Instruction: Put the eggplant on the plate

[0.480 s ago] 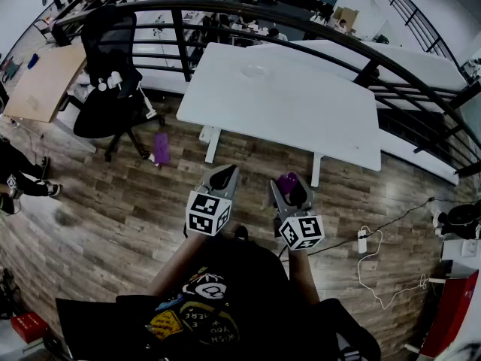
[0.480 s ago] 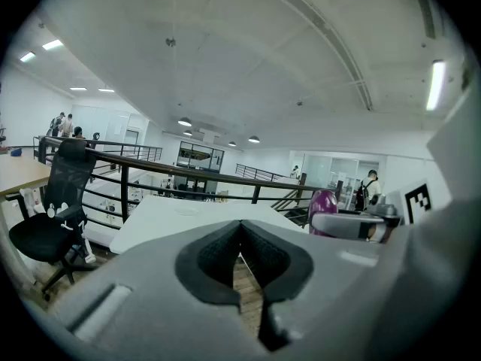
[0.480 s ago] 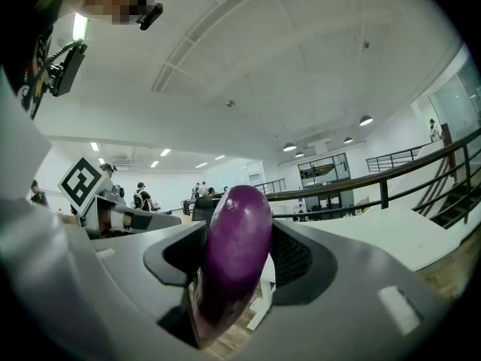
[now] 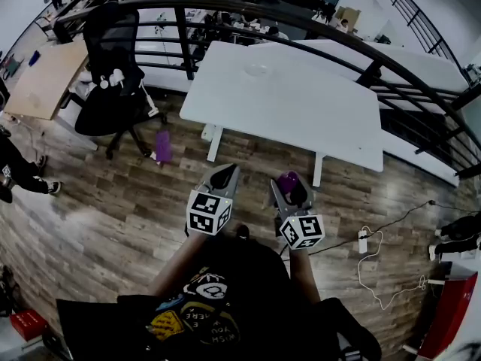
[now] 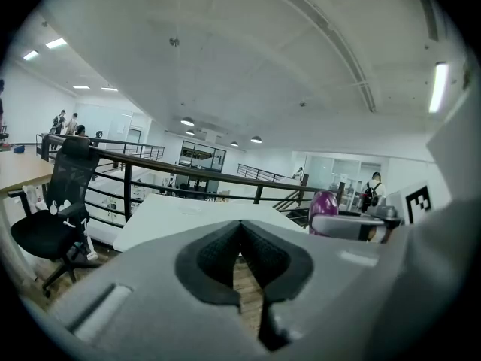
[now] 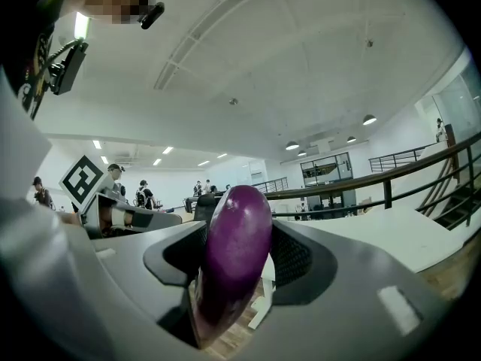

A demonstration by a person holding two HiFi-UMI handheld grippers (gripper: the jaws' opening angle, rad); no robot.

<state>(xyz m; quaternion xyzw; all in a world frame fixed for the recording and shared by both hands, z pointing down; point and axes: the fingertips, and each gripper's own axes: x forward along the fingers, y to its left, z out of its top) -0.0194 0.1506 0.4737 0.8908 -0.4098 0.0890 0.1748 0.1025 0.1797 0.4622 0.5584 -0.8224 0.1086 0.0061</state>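
Observation:
A purple eggplant (image 6: 234,247) stands upright between the pads of my right gripper (image 6: 239,241), which is shut on it. In the head view the eggplant (image 4: 286,180) shows at the tip of the right gripper (image 4: 290,190), held over the wooden floor short of the white table (image 4: 301,115). A pale round plate (image 4: 256,70) lies near the table's far edge. My left gripper (image 4: 223,177) hovers beside the right one, and its pads (image 5: 225,248) meet with nothing between them. The left gripper view also catches the eggplant (image 5: 323,202) at the right.
A black office chair (image 4: 111,74) stands left of the table, with a purple object (image 4: 163,147) on the floor near it. A dark railing (image 4: 331,32) runs behind the table. A wooden desk (image 4: 43,81) sits far left. A cable and power strip (image 4: 362,241) lie at the right.
Both grippers hold their places with the eggplant still gripped. The view has shifted slightly, and a person at the left edge has moved further out of view.

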